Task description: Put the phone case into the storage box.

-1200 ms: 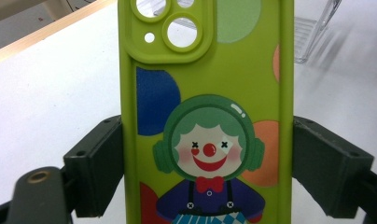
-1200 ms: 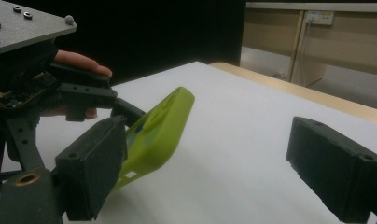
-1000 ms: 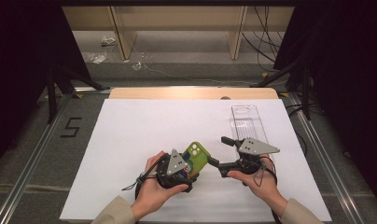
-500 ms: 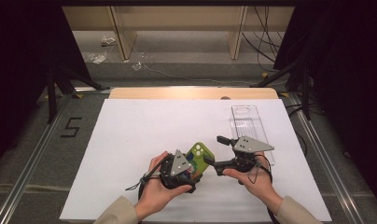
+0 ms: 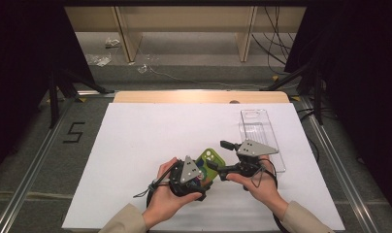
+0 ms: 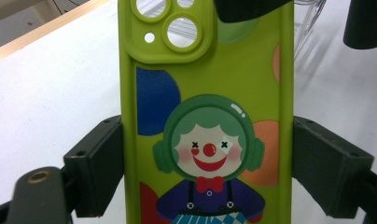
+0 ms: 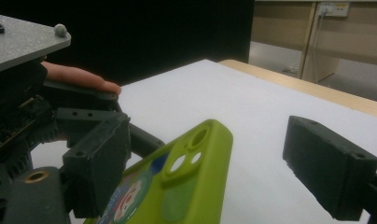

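1. Left gripper [image 5: 200, 177] is clamped on the green phone case [image 6: 203, 116] across its two long edges, both pads pressing the sides; that holds the case up off the table, printed back facing the camera, top end free toward the other hand.
2. Right gripper [image 7: 224, 158] stands with jaws apart around the case's camera-hole end; its jaws have just been closing a little, pads not pressing yet. Likely lining up a second hold.
3. Clear plastic tray [image 5: 259, 136] lies near on the white sheet [image 5: 136, 145], probably where the case belongs.
4. Case bottom is cut off; its inside is hidden. Tray contents are hard to tell.
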Demonstrator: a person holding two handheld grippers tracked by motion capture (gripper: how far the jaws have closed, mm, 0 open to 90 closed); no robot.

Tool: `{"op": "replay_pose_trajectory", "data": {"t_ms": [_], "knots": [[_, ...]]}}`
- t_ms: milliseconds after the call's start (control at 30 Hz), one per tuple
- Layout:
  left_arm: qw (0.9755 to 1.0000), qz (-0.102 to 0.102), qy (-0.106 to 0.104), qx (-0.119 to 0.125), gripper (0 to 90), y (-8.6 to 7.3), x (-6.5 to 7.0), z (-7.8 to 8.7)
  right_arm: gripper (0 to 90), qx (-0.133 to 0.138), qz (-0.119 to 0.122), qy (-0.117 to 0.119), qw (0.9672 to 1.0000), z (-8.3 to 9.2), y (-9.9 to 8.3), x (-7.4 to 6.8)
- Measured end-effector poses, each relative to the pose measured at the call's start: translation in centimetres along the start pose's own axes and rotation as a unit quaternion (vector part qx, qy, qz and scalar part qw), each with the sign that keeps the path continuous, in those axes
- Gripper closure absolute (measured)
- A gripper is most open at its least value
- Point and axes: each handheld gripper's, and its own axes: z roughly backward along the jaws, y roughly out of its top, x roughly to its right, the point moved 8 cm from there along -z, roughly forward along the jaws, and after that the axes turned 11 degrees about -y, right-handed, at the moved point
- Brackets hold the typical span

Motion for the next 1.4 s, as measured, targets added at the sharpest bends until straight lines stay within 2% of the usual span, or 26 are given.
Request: {"op": "replay_pose_trajectory", "data": {"t_ms": [533, 1400], "knots": [[1.0000, -0.001, -0.001, 0.001, 16.0, 0.2, 0.0, -0.3, 19.9, -0.012, -0.014, -0.004, 0.9998, -0.9, -0.3, 0.3], [1.0000, -0.001, -0.002, 0.001, 16.0, 0.4, 0.0, -0.8, 27.5, -0.025, -0.020, 0.005, 0.9995, -1.7, -0.5, 0.1]]}}
